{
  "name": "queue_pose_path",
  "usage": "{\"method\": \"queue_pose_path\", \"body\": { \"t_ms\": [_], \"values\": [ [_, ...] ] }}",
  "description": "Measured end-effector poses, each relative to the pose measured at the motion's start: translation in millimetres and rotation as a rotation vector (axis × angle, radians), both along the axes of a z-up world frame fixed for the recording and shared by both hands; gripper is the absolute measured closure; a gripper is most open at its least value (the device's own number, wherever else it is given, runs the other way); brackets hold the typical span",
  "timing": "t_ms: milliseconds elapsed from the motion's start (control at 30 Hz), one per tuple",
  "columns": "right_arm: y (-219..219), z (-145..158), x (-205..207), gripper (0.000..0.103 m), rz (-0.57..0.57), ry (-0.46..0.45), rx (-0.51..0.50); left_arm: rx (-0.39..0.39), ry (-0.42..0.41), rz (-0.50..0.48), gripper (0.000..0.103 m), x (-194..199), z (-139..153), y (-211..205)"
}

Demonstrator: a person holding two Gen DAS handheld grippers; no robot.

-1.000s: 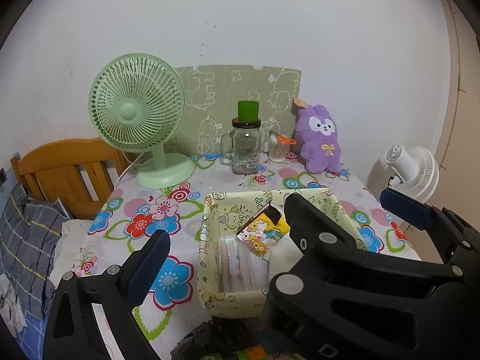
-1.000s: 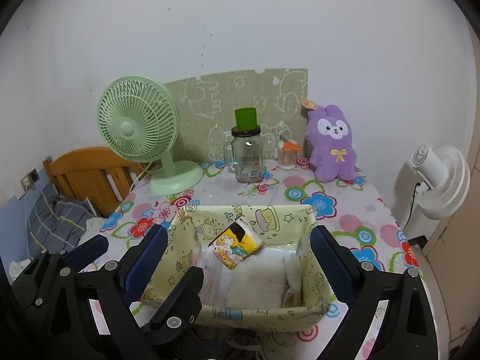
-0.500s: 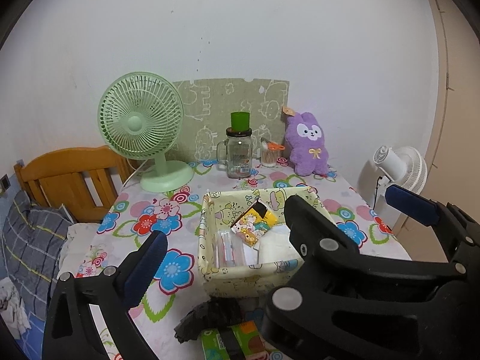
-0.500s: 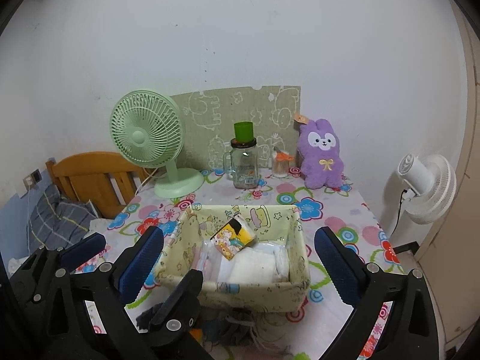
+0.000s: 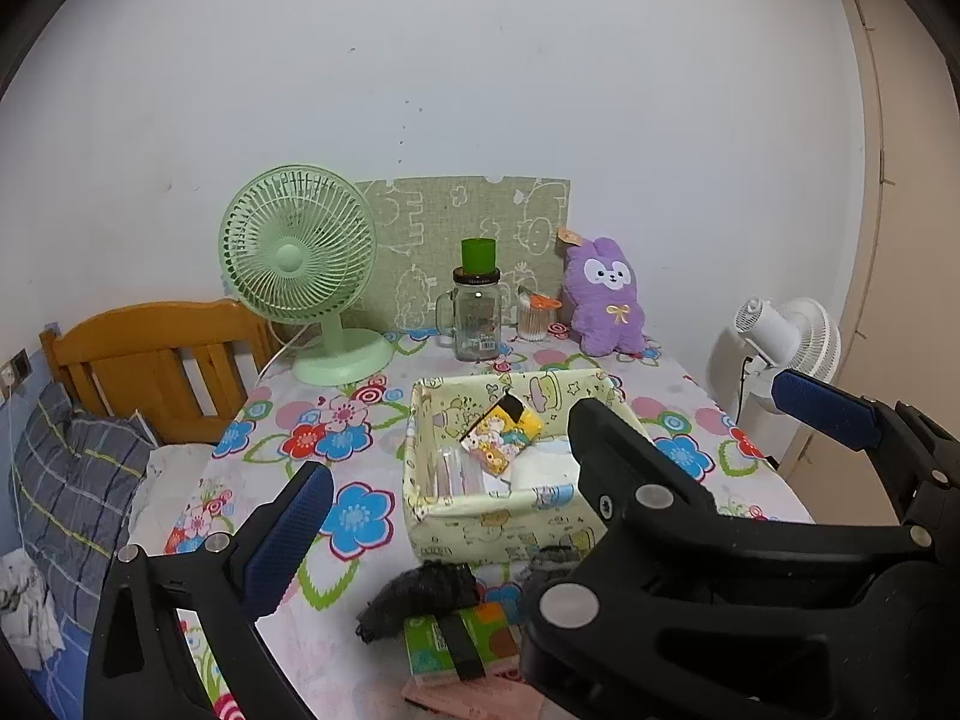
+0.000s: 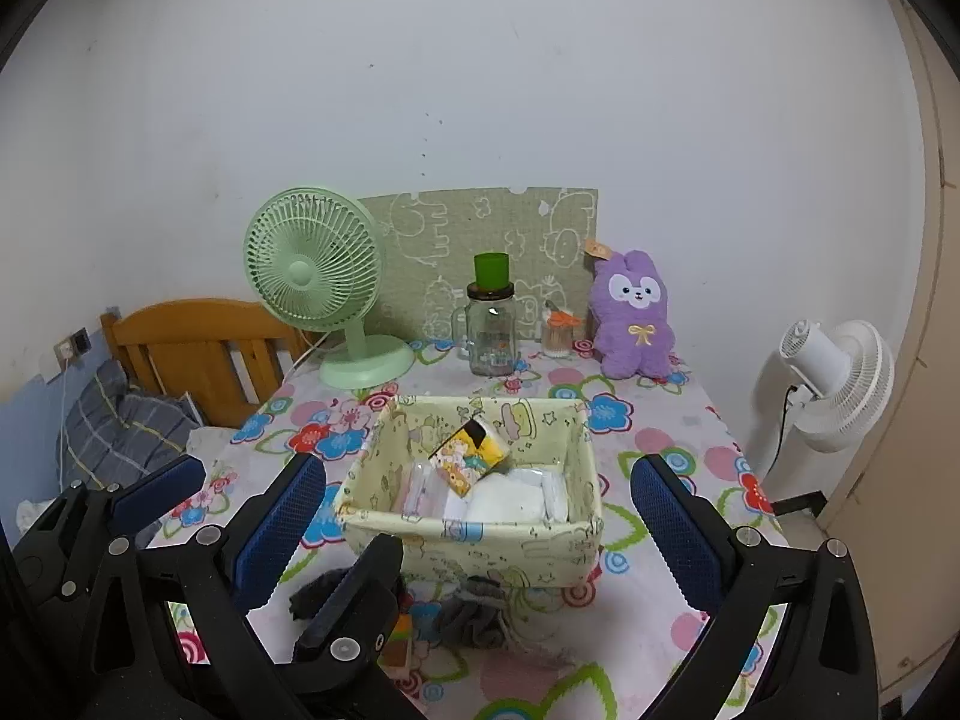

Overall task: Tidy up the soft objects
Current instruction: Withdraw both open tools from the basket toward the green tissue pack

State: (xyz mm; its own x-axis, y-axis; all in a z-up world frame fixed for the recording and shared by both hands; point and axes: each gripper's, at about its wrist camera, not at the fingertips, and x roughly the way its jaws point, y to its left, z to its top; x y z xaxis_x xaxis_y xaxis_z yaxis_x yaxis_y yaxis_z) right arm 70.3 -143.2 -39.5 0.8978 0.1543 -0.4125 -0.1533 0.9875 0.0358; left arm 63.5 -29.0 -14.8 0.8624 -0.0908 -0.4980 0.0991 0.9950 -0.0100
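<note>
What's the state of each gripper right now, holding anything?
Left gripper: open, holding nothing.
Right gripper: open wide, jaws just finished opening, nothing between them.

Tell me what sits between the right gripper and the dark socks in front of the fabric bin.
Nothing visible does. The right gripper has open, empty jaws; the dark socks lie on the tablecloth just before the fabric bin.

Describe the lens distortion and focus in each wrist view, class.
Left wrist view: fisheye bends the door frame and darkens the corners; green fan sharp, right gripper looms large in front. Right wrist view: same bending; fabric basket crisp, lighting soft and even, no glare.
</note>
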Motion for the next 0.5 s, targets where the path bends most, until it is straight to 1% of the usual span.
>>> {"method": "queue_pose_path", "body": {
  "t_ms": [367,500],
  "values": [
    [0.7,-6.5,-28.7,0.0,0.008,-0.008,-0.007,-0.001,-0.008,0.008,0.0,-31.9,-6.2,0.6],
    [0.5,-11.2,-34.7,0.0,0.009,-0.001,-0.01,-0.002,-0.004,0.006,0.0,-37.8,-11.4,0.7]
  ]
}}
